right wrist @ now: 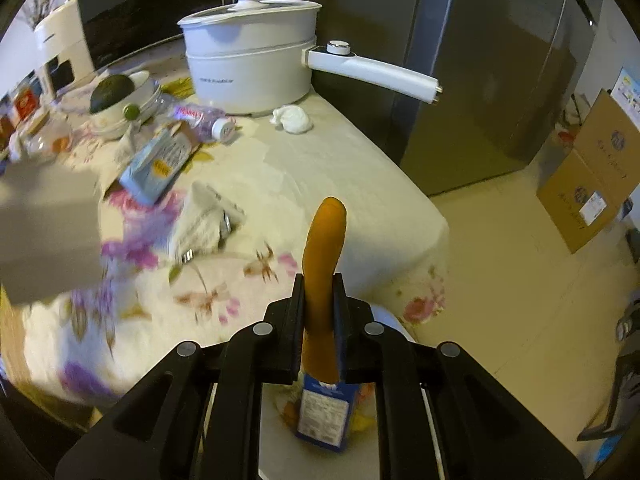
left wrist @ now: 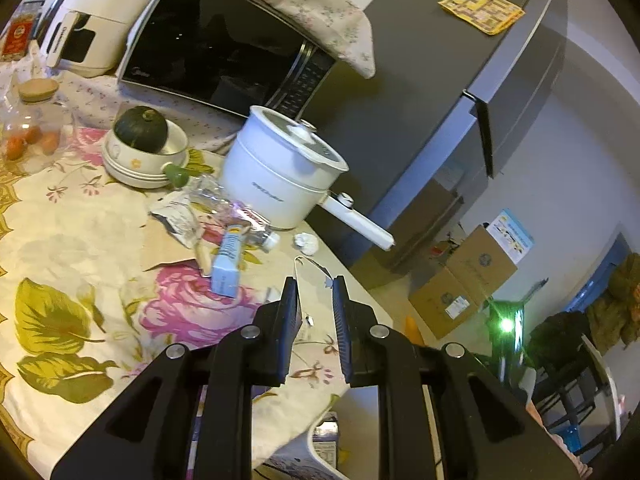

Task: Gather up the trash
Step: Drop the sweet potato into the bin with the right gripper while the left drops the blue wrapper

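Right now my right gripper (right wrist: 319,280) is clamped on an orange peel-like strip (right wrist: 325,256) that sticks up past the fingertips. Directly beneath it sits a white bin (right wrist: 390,320) beside the table edge, with a blue carton (right wrist: 324,416) and some yellow and orange scraps inside. My left gripper (left wrist: 315,282) has its jaws slightly apart, pinching a thin clear wrapper (left wrist: 310,266) at the tips. Ahead of it on the floral tablecloth (left wrist: 80,240) lie more trash: a pale blue box (left wrist: 228,264), a crushed plastic bottle (left wrist: 240,216), a torn packet (left wrist: 176,216) and a crumpled white tissue (left wrist: 306,242). Beyond those stands a white electric pot (left wrist: 280,176) with its lid on, contents hidden. Further left, stacked bowls (left wrist: 140,160) hold a dark green squash (left wrist: 140,128). A microwave (left wrist: 224,44) stands behind.
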`<state>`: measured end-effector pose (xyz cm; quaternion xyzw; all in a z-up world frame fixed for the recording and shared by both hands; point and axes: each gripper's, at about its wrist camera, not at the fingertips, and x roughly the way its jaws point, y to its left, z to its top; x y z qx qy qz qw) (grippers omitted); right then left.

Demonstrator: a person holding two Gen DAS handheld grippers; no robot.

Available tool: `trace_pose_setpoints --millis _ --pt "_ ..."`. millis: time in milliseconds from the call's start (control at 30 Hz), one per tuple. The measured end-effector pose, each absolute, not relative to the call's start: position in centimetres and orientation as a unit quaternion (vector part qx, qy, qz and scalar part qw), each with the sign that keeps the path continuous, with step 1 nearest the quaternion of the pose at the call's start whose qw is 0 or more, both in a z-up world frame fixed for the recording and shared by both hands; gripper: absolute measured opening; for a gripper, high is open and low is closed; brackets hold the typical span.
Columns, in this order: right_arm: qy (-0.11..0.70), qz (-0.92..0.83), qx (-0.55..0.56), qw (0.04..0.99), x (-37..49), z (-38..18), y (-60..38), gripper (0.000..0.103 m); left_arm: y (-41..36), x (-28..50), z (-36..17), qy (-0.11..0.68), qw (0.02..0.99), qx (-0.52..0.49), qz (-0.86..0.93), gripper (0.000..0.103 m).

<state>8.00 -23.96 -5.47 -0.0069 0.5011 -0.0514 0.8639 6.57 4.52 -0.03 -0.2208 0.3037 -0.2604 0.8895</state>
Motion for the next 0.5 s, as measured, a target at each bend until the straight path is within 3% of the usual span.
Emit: trace_pose_setpoints --millis 233,300,333,433,500 --pt "0.546 -0.060 -0.001 0.836 3.9 -8.1 -26.0 0.013 2.9 6.1 -0.1 0.311 0.884 -0.215 -0.275 0.019" --pt "0.556 -0.060 0.008 0.829 3.2 -8.6 -26.1 0.018 2.3 6.1 -0.2 0.313 0.883 -0.211 -0.278 0.019" --pt "0.557 -0.067 0.006 0.828 2.7 -8.8 -26.1 0.023 2.1 6.1 -0.3 0.315 0.882 -0.210 -0.280 0.019" --pt "0.540 -0.099 0.002 0.836 1.3 -8.7 -26.4 0.068 1.3 6.0 -0.5 0.319 0.879 -0.208 -0.287 0.019" --pt "0.520 -0.126 -0.002 0.845 0.5 -8.2 -26.9 0.077 0.8 5.9 -0.6 0.321 0.876 -0.210 -0.293 0.019"
